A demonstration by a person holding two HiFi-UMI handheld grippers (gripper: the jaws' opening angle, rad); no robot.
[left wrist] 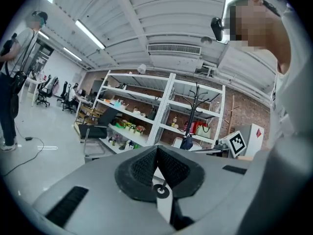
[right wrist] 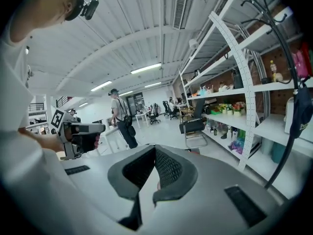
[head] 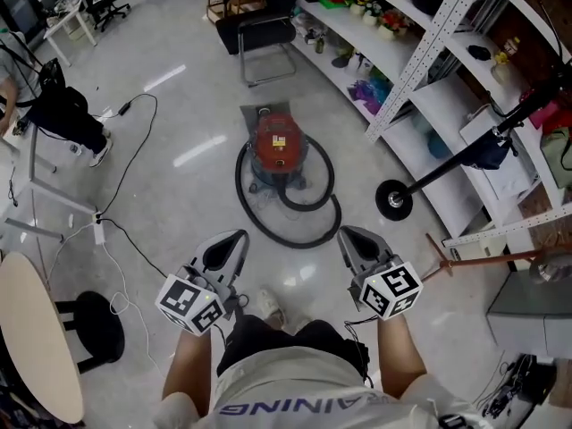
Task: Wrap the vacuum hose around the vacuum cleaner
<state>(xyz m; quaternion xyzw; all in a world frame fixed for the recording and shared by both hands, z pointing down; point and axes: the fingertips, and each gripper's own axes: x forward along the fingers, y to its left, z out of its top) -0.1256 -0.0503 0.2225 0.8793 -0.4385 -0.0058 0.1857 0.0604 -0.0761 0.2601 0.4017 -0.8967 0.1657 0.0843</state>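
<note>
The red vacuum cleaner [head: 279,146] stands on the grey floor ahead of me in the head view. Its black hose [head: 308,231] lies coiled in loops around its base. My left gripper [head: 234,237] and right gripper [head: 347,233] are held up side by side near my body, well short of the hose. Both are shut with nothing between the jaws. In the left gripper view the pads [left wrist: 146,166] meet at the tip and point level at the shelves. In the right gripper view the jaws are closed too, and the left gripper [right wrist: 80,133] shows beside them.
White shelving [head: 420,61] runs along the right, with a coat stand's round base [head: 394,199] on the floor before it. A black chair [head: 265,34] stands behind the vacuum. At left are a round table [head: 31,338], a black stool [head: 94,324], a floor cable [head: 134,150] and a person [head: 54,105].
</note>
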